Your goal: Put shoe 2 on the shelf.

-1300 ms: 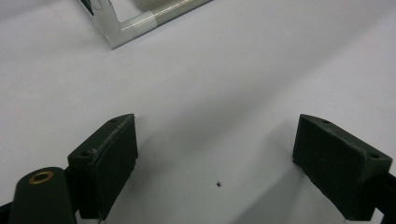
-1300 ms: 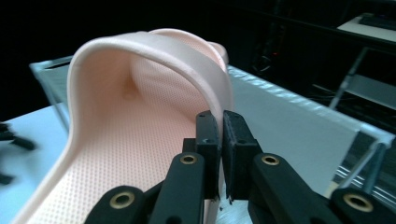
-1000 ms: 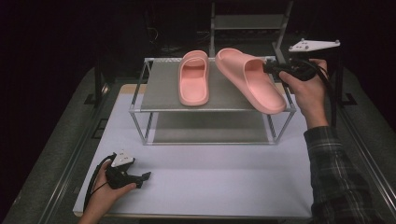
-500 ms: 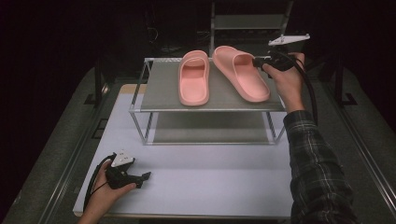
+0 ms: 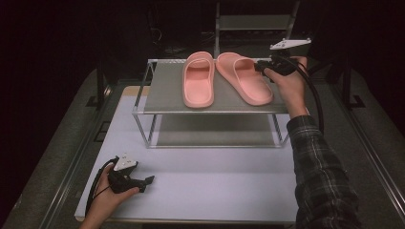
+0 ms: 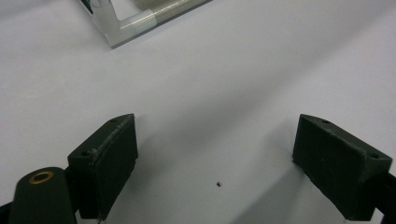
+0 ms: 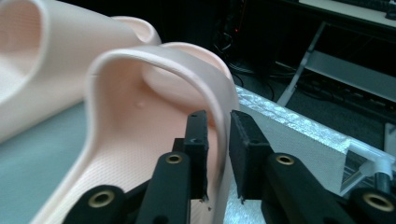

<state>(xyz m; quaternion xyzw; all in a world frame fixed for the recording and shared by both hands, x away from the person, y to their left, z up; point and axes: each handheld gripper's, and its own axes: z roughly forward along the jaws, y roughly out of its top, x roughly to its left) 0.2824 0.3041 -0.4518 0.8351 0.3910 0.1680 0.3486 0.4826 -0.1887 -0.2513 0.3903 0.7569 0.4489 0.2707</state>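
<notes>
The right gripper is carrying the right-hand pink slipper down onto the top shelf of the metal rack. A second ago that slipper was hanging tilted over the shelf's right edge, its toe past the corner; now it is lying flat on the shelf, just beside the other slipper, roughly parallel with it. The right hand is moving in from the rack's right side toward the shelf's back corner. The jaws are just easing apart, with the slipper's rim between them, seen in the right gripper view, one pad inside and one outside.
</notes>
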